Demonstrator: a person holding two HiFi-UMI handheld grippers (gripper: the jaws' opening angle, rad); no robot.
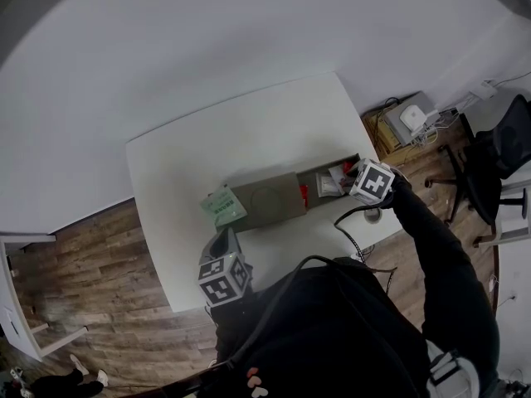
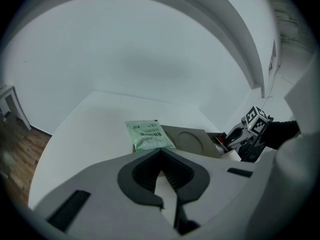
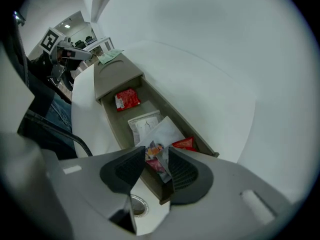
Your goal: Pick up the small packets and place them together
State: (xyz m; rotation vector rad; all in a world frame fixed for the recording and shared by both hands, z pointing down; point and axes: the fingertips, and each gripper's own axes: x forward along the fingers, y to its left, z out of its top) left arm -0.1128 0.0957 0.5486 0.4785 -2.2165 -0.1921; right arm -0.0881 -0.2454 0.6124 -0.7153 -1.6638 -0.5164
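The person's dark sleeve (image 1: 440, 264) runs out to the right gripper (image 3: 156, 156), which hangs over the open end of the long grey-brown box (image 1: 265, 201) on the white table (image 1: 199, 156). Its fingers stand wide apart, with the near end of a white packet (image 3: 162, 131) with colourful print between them. I cannot tell whether the pads press on it. That packet lies inside the box, on top of another pale packet (image 3: 142, 124). A red packet (image 3: 184, 144) is just beside it against the box wall, and a second red packet (image 3: 127, 99) lies further along, near the covered half of the box. A green packet (image 1: 222, 206) rests at the covered end, overlapping the box's edge. The left gripper (image 2: 160, 154) hovers near the table's front edge, short of the box and pointing at the green packet. Its fingers are closed tip to tip with nothing between them.
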